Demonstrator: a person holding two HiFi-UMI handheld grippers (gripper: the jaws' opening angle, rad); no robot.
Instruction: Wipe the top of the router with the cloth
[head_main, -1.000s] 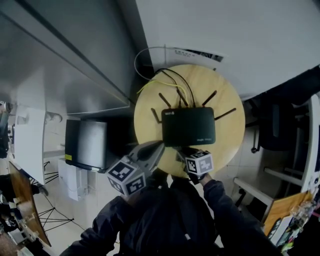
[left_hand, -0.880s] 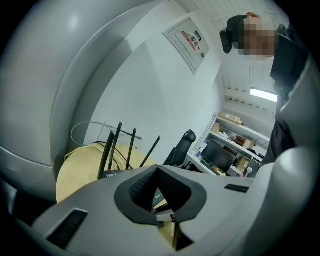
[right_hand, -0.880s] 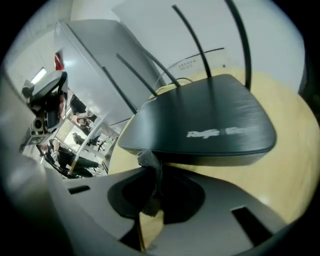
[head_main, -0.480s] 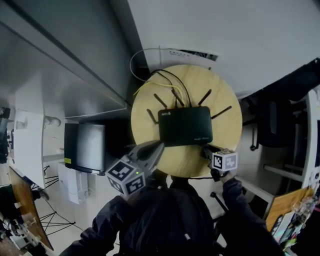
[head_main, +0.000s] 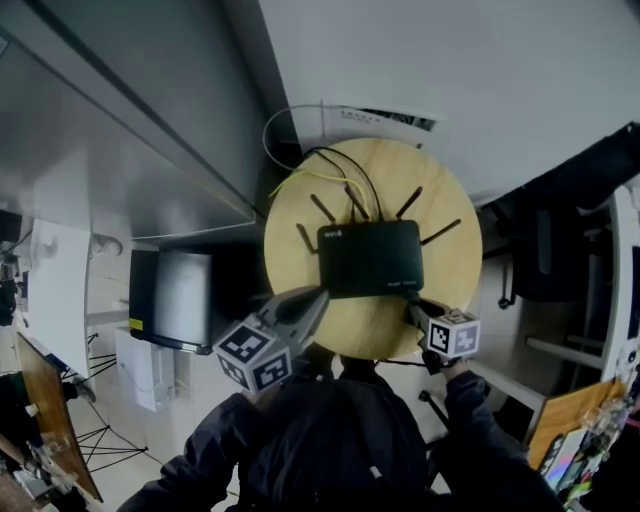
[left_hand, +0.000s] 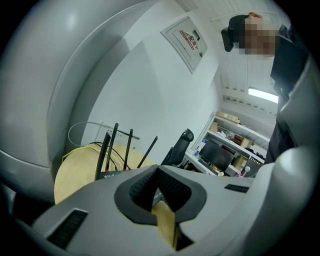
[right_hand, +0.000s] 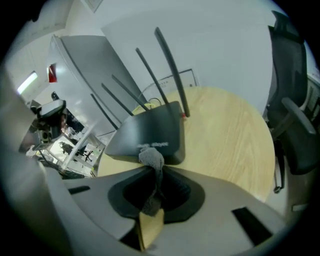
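Observation:
A black router (head_main: 370, 257) with several antennas lies flat on the round wooden table (head_main: 455, 265); the right gripper view shows the router (right_hand: 150, 132) from its front edge. My right gripper (head_main: 412, 304) is shut on a small grey cloth (right_hand: 151, 160), whose bunched end pokes out past the jaw tips at the router's front right corner. At the table's front left edge, my left gripper (head_main: 318, 295) is shut with nothing between its pads, just short of the router (left_hand: 112, 174).
Black and yellow cables (head_main: 340, 170) run off the table's far side toward the wall. A dark monitor (head_main: 175, 295) stands lower left of the table. A black office chair (right_hand: 292, 115) is to the right. White wall lies behind.
My right gripper with the cloth has slid from the router's front middle to its front right corner. The left gripper has stayed in place.

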